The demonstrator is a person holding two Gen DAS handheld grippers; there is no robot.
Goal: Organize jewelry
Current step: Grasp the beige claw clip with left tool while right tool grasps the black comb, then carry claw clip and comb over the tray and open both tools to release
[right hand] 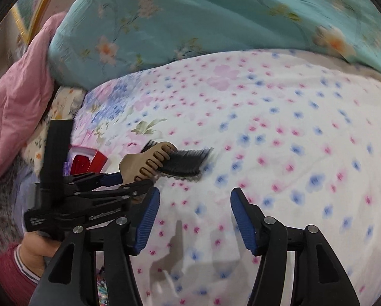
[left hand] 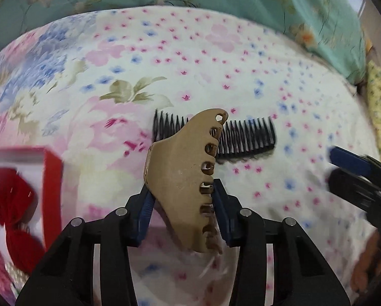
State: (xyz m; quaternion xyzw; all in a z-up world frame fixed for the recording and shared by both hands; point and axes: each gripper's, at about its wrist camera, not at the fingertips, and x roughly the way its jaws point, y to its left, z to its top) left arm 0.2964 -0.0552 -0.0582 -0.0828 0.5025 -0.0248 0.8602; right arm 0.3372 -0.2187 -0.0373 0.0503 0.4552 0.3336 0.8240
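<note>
A tan claw hair clip (left hand: 185,178) stands between the blue pads of my left gripper (left hand: 182,201), which is shut on its lower half. Behind it a black hair comb (left hand: 246,137) lies flat on the floral bedsheet (left hand: 216,58). In the right wrist view the same tan clip (right hand: 144,162) sits in the left gripper (right hand: 121,181), with the black comb (right hand: 188,163) just past it. My right gripper (right hand: 195,219) hangs open over bare sheet, nothing between its fingers. Its blue pad shows at the right edge of the left wrist view (left hand: 348,162).
A red box (left hand: 50,178) holding a red bow (left hand: 12,204) sits at the left; the box (right hand: 88,160) shows behind the left gripper. A teal floral quilt (right hand: 190,20) bounds the far side, a pink quilt (right hand: 14,97) the left. A hand in a red sleeve (right hand: 32,252) holds the left gripper.
</note>
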